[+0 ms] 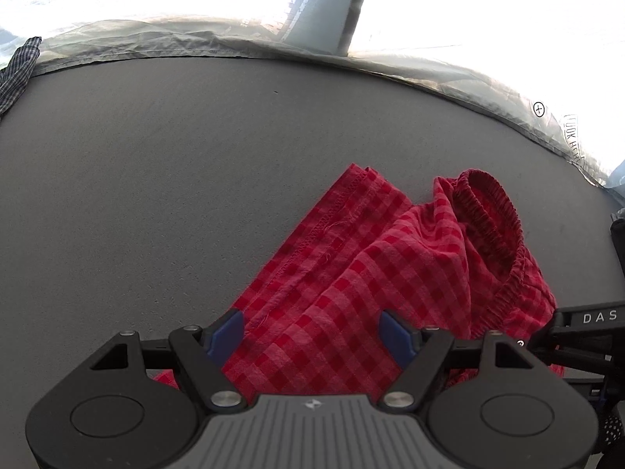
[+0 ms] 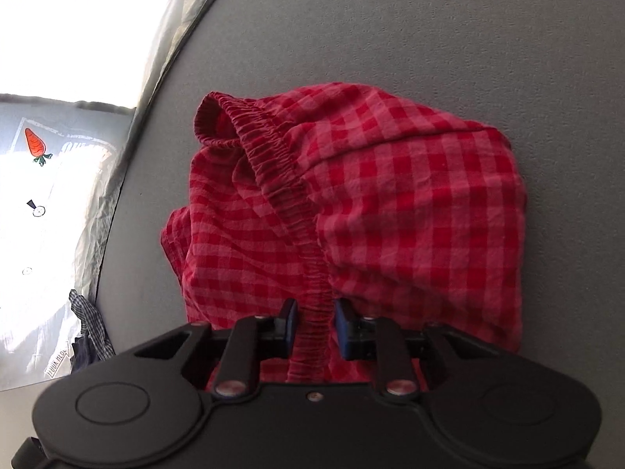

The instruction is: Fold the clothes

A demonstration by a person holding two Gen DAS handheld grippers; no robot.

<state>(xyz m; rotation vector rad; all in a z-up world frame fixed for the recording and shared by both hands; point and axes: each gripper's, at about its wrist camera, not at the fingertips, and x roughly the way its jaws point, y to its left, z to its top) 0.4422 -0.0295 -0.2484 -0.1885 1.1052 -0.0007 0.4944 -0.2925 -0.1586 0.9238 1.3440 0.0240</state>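
Right wrist: right gripper (image 2: pixel 314 326) pinches shorts' (image 2: pixel 410 203) waistband.

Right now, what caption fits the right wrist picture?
Right gripper pinching the elastic waistband of red checked shorts.

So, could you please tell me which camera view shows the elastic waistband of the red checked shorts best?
The right wrist view: the waistband runs unbroken from its folded loop down between the right gripper fingers. The left wrist view shows only its open curved loop at the shorts' far right, beyond the left gripper.
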